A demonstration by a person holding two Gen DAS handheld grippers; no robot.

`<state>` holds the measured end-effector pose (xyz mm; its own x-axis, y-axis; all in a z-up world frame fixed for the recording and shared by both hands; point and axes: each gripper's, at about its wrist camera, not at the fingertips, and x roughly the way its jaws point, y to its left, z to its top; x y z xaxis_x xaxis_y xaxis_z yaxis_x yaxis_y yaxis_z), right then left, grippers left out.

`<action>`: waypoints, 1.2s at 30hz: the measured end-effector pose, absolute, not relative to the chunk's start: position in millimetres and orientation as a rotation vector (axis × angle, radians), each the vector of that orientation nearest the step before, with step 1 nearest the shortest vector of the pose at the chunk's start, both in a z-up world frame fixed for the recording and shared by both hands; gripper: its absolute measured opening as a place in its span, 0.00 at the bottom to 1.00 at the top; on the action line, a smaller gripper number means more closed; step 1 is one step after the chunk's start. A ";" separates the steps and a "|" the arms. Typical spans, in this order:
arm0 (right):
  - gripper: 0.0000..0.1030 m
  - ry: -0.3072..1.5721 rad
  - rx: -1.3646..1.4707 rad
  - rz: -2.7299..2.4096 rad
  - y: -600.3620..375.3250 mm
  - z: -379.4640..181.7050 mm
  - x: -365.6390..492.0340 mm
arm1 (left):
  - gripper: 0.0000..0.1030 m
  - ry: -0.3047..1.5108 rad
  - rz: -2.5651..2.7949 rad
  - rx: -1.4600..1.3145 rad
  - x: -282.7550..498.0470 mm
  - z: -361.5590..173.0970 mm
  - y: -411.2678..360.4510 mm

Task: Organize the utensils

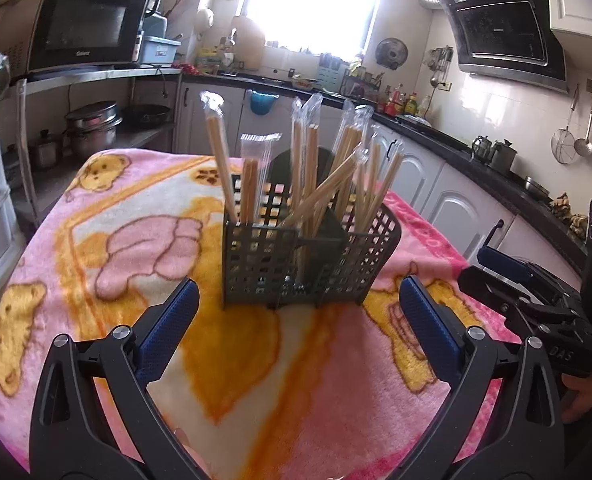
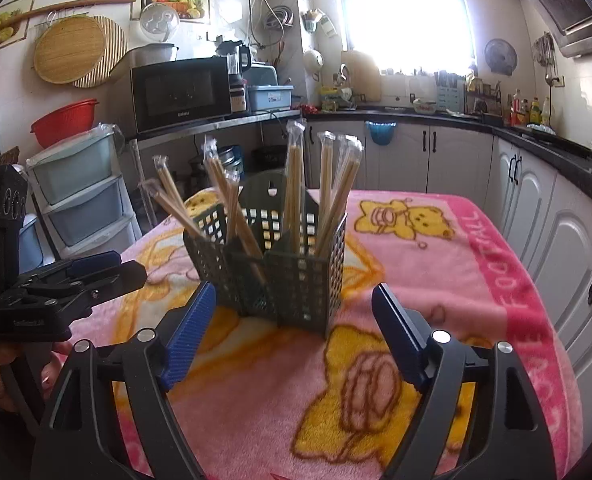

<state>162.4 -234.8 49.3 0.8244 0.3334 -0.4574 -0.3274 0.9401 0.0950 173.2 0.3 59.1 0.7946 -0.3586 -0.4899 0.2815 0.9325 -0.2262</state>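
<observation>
left gripper [image 1: 296,304] and right gripper [image 2: 293,308] both gape wide over the pink blanket [image 1: 316,380], clasping nothing; just ahead stands the grey slotted basket [image 1: 296,264], wrapped chopsticks [image 1: 304,152] upright inside; kitchen counter [image 1: 436,128] behind

One utensil basket, about eight wrapped chopstick pairs, two grippers

A single dark green lattice utensil basket [image 1: 304,264] stands on one pink cartoon-bear blanket [image 1: 95,240]; about eight plastic-wrapped pairs of wooden chopsticks [image 1: 251,184] stand in it, though overlaps leave the exact count uncertain. Two grippers show, left gripper [image 1: 296,320] and right gripper [image 2: 296,336], and one microwave [image 2: 179,92].
</observation>
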 end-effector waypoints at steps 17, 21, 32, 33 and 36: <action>0.84 0.540 0.016 0.332 -235.3 16.4 149.9 | 0.90 0.525 -0.270 -0.135 156.2 29.5 3.3; 0.87 0.531 0.011 0.328 -235.4 11.6 146.2 | 0.90 0.505 -0.258 -0.142 150.2 27.0 4.4; 0.94 0.438 -0.007 0.316 -234.9 10.6 132.1 | 0.90 0.446 -0.222 -0.133 139.5 22.7 4.2; 0.94 0.421 -0.008 0.314 -235.3 11.1 130.2 | 0.90 0.436 -0.212 -0.128 138.3 23.1 3.7; 0.94 0.362 -0.018 0.303 -236.1 13.0 123.8 | 0.90 0.409 -0.182 -0.099 134.2 23.8 0.6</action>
